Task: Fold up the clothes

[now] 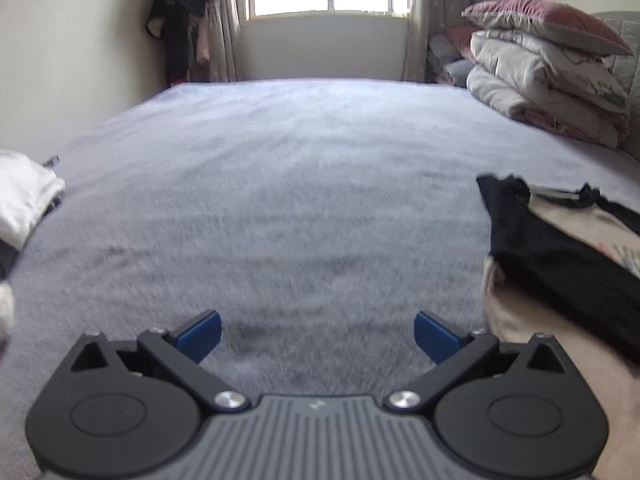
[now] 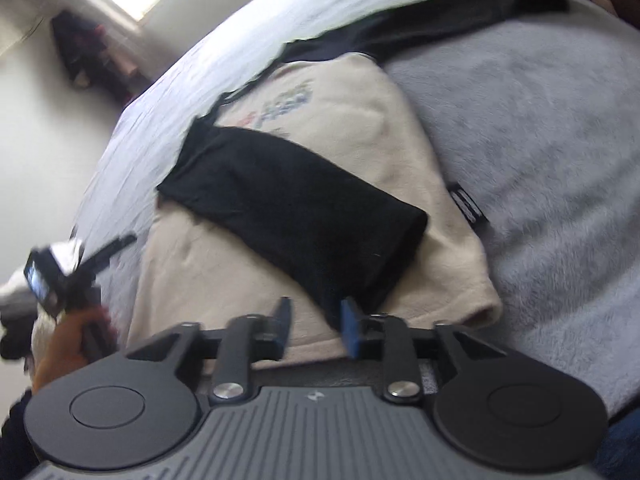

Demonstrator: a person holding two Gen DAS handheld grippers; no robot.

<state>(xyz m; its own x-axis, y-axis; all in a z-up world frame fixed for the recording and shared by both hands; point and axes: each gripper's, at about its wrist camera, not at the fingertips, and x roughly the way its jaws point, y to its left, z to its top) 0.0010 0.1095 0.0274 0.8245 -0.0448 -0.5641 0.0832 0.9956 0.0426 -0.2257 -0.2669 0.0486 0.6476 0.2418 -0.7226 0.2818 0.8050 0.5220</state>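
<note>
Right wrist view shows a cream sweatshirt (image 2: 280, 240) lying flat on the grey bed (image 2: 540, 160), its black sleeve (image 2: 296, 216) folded across the body. The right hand-held gripper (image 2: 316, 326) hovers at the sleeve's near end, fingers partly parted with nothing pressed between them. The fabric looks soft, light and limp, so it should drape and slide easily; a hem corner or the sleeve cuff seems the sensible place to pinch. The left hand-held gripper (image 1: 318, 338) stands wide apart and empty over bare bed, the sweatshirt at its right. White clothing (image 1: 24, 196) lies far left.
</note>
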